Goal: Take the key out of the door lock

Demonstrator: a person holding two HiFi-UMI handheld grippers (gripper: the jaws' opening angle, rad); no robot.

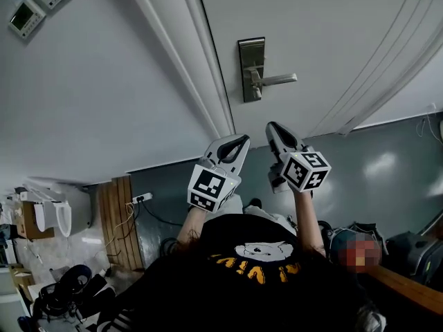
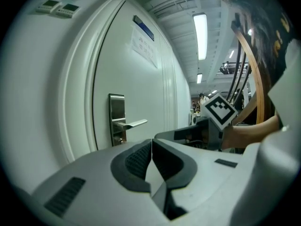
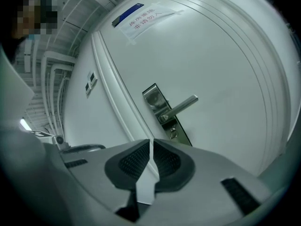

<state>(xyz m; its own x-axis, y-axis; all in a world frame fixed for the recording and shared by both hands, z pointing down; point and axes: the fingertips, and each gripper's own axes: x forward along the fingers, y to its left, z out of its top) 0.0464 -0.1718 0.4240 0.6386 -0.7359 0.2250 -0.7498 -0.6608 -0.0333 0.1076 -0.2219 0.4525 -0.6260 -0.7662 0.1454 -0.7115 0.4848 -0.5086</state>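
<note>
Below steel lever (image 3: 181,108), seemingly small key (image 3: 173,133).

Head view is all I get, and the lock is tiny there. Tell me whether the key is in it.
Observer: The right gripper view shows a small metal key sticking out of the lock plate, just below the handle.
Operator: Report the right tongs.
Observer: In their own view the right tongs are shut, pads together, with nothing between them.
Operator: Now the left.
Observer: The left tongs are shut and empty too. In the left gripper view the lock plate sits off to their left.
</note>
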